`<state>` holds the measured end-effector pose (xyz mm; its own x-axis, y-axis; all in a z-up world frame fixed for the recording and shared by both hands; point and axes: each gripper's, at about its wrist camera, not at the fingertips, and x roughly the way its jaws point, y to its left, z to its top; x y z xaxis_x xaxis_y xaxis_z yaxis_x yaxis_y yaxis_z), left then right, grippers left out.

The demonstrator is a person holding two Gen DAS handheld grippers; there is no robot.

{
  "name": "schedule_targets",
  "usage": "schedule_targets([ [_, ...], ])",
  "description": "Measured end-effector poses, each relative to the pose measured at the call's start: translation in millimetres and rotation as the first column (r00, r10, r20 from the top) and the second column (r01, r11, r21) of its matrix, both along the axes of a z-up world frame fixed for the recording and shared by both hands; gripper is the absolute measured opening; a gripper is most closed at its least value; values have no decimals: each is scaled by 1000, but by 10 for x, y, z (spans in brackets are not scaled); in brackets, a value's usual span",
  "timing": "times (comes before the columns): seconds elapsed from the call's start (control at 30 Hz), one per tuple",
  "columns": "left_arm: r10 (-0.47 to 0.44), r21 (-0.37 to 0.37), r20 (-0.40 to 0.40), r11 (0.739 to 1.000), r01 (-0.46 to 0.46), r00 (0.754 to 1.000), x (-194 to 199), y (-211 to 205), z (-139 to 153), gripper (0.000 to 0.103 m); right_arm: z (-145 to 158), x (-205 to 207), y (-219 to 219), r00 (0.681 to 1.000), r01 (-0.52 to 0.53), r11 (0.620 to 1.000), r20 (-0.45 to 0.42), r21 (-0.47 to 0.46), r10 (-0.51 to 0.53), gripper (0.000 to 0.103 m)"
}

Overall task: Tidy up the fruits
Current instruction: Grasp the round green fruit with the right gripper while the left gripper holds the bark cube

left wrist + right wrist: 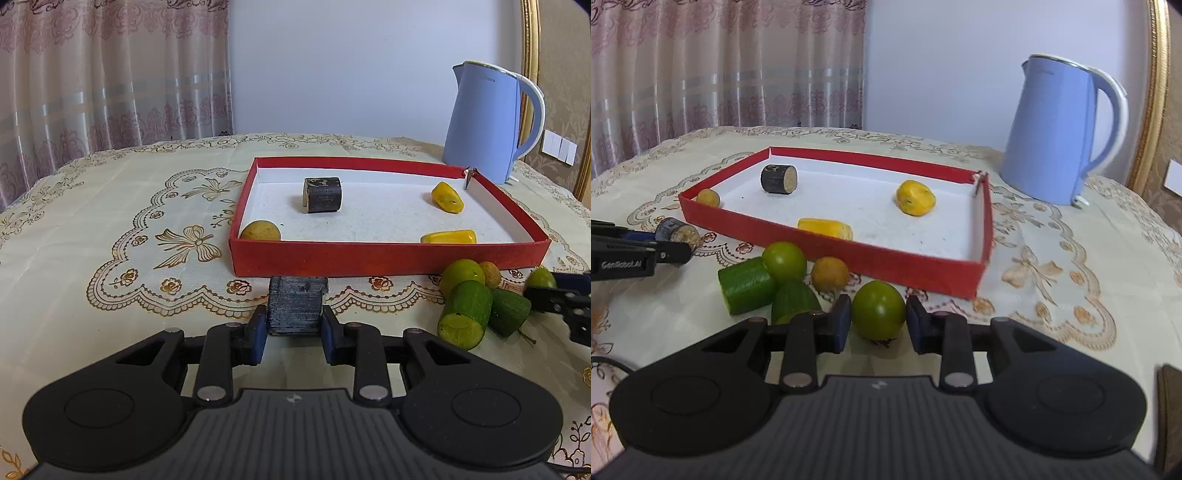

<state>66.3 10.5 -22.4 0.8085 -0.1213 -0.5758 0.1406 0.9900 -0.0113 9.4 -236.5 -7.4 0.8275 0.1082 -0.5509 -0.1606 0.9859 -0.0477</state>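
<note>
Fruits go into the red tray: my left tongs clench a dark cane piece, my right tongs grasp a green tomato, both beside it for a short lift.

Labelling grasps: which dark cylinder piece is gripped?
The dark piece outside the red tray, between the left gripper fingers; the other lies inside.

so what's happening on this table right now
A person is sorting fruit pieces into a red tray with two handheld tools. The left claw grips a dark cylinder chunk just in front of the tray. The right claw closes on a green round fruit. Four pieces already lie inside.
</note>
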Motion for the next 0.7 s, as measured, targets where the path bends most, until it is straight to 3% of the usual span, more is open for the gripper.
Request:
schedule_targets([
  [0.2, 0, 23, 2, 1000, 0, 1000, -3, -32, -6, 29, -20, -45, -53, 1000, 12, 1000, -3, 13, -12, 30],
  [0.5, -3, 125, 19, 992, 0, 1000, -20, -178, -5, 29, -53, 13, -55, 1000, 7, 1000, -26, 29, -6, 30],
  [0.7, -3, 137, 20, 991, 0, 1000, -13, -189, -1, 30, -52, 12, -61, 1000, 3, 1000, -18, 30, -2, 30],
])
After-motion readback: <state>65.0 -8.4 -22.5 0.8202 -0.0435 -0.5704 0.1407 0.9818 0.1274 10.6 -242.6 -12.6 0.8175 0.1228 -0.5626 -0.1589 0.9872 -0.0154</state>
